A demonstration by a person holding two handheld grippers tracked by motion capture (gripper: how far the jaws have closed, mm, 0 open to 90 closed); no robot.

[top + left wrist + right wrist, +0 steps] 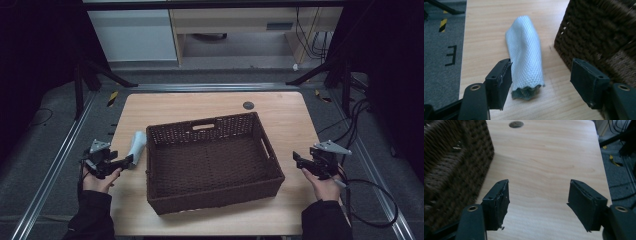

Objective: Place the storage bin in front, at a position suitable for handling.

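Note:
A rolled pale blue cloth (136, 146) lies on the wooden table (280, 107) just left of a dark brown wicker basket (267, 185), which holds nothing. My left gripper (125, 161) is open at the cloth's near end. In the left gripper view the cloth (525, 55) lies lengthwise between the spread jaws of this gripper (541, 82), its near end level with the pads, the basket wall (599, 32) to the right. My right gripper (298, 160) hovers open at the basket's right side. Bare tabletop shows between the jaws of that gripper (537, 200).
A small dark round cap (248, 105) is set in the table behind the basket, seen again as a cap (516, 124) in the right gripper view. Metal rails (55, 165) and grey carpet flank the table. Cables (372, 200) trail at the right.

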